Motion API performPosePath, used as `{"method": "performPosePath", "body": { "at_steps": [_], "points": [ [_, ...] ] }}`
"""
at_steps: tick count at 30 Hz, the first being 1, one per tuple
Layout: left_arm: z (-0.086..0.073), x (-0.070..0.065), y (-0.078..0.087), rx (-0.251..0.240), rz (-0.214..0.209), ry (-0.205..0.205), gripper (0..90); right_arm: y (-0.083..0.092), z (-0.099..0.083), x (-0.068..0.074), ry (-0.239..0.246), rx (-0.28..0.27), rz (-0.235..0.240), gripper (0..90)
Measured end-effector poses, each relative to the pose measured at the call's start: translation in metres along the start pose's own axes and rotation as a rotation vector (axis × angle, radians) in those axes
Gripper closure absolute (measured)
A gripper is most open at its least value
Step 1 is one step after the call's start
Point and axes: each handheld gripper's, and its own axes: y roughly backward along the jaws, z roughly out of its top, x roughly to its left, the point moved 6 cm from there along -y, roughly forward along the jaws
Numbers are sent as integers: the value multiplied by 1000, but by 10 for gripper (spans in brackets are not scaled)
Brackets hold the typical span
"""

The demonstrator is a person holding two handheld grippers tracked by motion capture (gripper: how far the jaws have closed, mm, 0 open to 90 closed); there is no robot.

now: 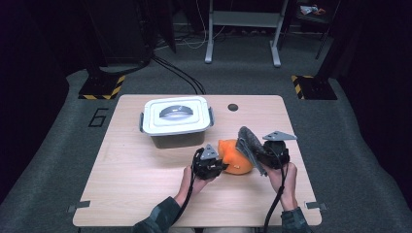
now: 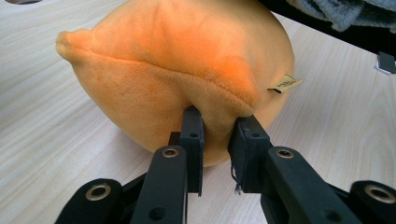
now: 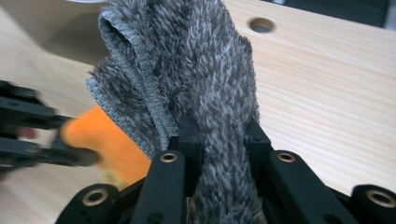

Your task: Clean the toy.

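A: What is pinched by the left gripper point(image 2: 215, 133)?
B: A fold of the orange plush toy point(image 2: 177, 70) on the table point(image 2: 51, 140).
A: And the right gripper point(image 3: 219, 135)?
B: The grey fuzzy cloth point(image 3: 205, 70) is squeezed; its lower end is cut off, and the toy is partly hidden behind it.

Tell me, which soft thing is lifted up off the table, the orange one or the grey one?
The grey fuzzy cloth: the right hand-held gripper holds it up in the air, while the orange plush toy rests on the table.
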Motion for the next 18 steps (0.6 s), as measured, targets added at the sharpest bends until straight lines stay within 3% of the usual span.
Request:
{"method": "performPosePath", "body": {
  "at_steps": [5,9,11,18],
  "points": [
    [1,-1,0,-1,-8,-9,761,-10,10,26,68,19,51,752],
    [0,0,-1,-1,-6,-6,762,-26,9,40,82,52,62,750],
    [-1,1,-1,5,-10,2,760,-32,7,42,88,65,54,751],
    [0,0,-1,8,-11,-7,760,-33,6,34,89,62,39,751]
  ]
}}
